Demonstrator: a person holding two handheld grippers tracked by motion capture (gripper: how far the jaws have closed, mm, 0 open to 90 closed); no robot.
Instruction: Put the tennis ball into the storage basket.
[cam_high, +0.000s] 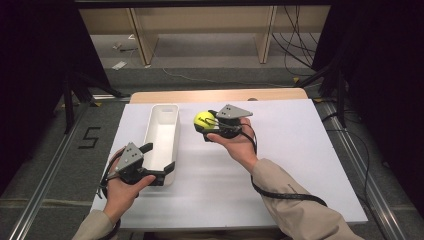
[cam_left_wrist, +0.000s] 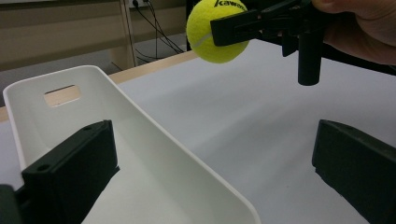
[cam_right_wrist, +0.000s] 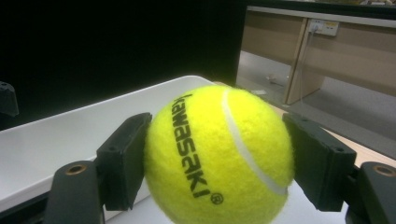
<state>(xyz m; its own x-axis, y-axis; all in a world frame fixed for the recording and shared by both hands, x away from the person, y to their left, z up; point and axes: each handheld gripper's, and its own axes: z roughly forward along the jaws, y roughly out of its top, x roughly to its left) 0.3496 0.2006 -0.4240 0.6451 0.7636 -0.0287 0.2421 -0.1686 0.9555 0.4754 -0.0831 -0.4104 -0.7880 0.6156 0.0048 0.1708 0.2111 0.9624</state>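
My right claw grips the tennis ball clear above the counter, just beside the white bin, ready to drop; my left claw, open, straddles its near wall, seemingly steadying it.

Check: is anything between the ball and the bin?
Nothing visible. The right gripper holds the ball just right of the bin, whose inside looks empty. The left gripper straddles the bin's near right wall, away from the ball's path.
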